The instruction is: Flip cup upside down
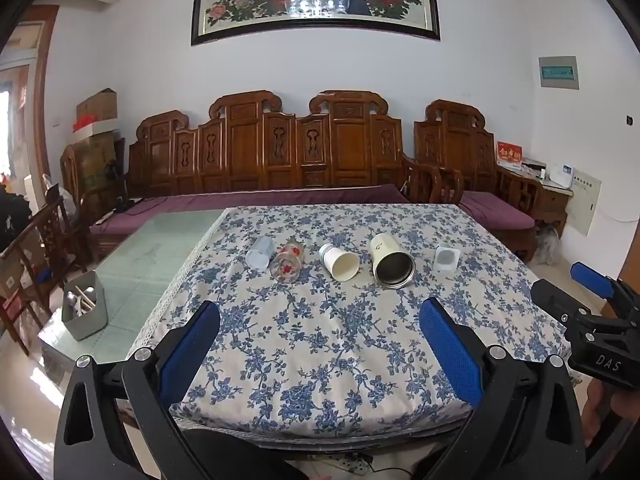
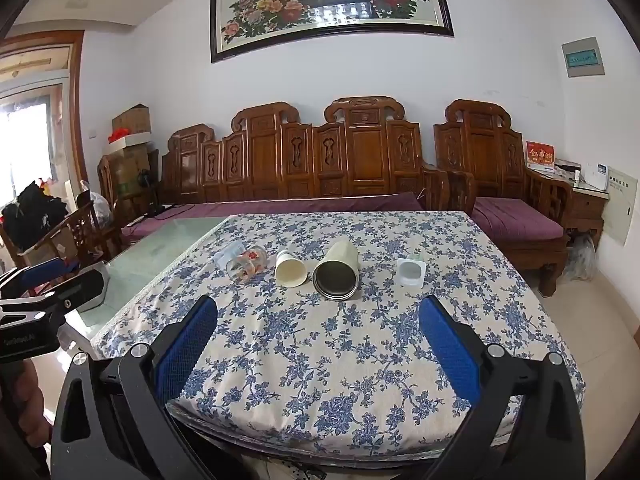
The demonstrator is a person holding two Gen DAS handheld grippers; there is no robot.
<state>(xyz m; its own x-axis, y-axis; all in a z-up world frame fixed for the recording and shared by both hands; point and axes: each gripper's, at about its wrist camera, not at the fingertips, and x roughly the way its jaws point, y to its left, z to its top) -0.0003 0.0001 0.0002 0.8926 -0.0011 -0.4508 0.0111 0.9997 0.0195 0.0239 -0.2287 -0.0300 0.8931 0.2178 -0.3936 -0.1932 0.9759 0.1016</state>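
Note:
Several cups lie on their sides in a row on the blue-flowered tablecloth (image 1: 320,340), mouths toward me: a pale blue plastic cup (image 1: 261,253), a clear glass with red flowers (image 1: 287,265), a white paper cup (image 1: 340,263), a cream metal tumbler (image 1: 391,262) and a small white square cup (image 1: 445,258). The same row shows in the right wrist view: glass (image 2: 247,265), paper cup (image 2: 291,268), tumbler (image 2: 337,276), square cup (image 2: 411,271). My left gripper (image 1: 320,316) is open and empty over the near table edge. My right gripper (image 2: 318,314) is open and empty, well short of the cups.
A grey holder with utensils (image 1: 85,312) stands on the bare glass tabletop (image 1: 152,256) at the left. A carved wooden bench with purple cushions (image 1: 280,196) runs behind the table. The right gripper's body (image 1: 592,320) shows at the left view's right edge.

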